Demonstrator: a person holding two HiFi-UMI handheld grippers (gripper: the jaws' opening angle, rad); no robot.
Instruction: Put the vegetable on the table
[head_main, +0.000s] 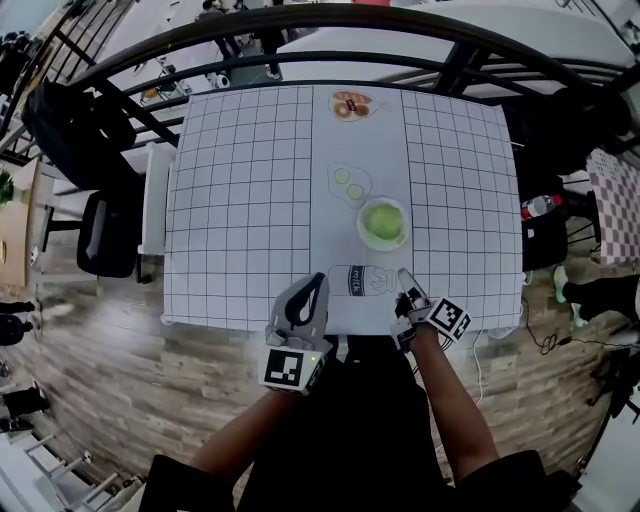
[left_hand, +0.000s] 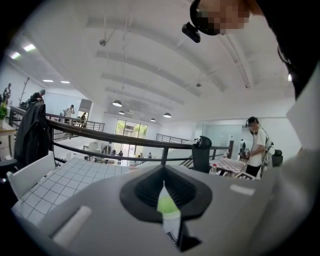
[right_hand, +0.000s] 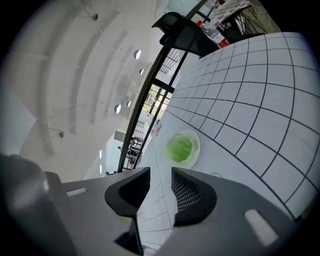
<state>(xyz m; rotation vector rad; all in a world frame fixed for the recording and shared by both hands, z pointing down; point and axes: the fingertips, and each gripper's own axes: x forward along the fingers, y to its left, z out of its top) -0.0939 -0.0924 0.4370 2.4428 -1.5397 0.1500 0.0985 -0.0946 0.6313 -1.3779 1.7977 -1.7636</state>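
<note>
The left claw (head_main: 314, 292), grey moulded plastic with dark ribbed pads, is pointing forward over the near edge of the counter (head_main: 240, 200). Its jaws are meeting at the tips, leaving only a thin slit lower down, and nothing is sitting between them. The right claw (head_main: 408, 284) is hovering just to its right, over the same edge. Its jaws are standing narrowly apart and gripping nothing, with only the gridded cloth showing in the gap.

A white rectangular carton lettered "milk" (head_main: 361, 280) is lying flat on its side between the two claws, close to both. Just beyond the carton, ahead of the right claw, the pale green crinkled leafy vegetable (head_main: 382, 221) is resting in a shallow round pale green dish (head_main: 400, 236). The right gripper view is showing the same vegetable (right_hand: 178, 148) heaped in the middle of that dish (right_hand: 195, 145).

Farther out, two flat round light green slices (head_main: 348, 183) are lying side by side. At the far edge a small round plate with brown ring-shaped pieces (head_main: 350, 104) is sitting.

A smooth white cloth ruled with a black square grid is covering the counter, with a plain strip running down its middle. A dark curved metal railing (head_main: 300, 25) is arching past the far side.
</note>
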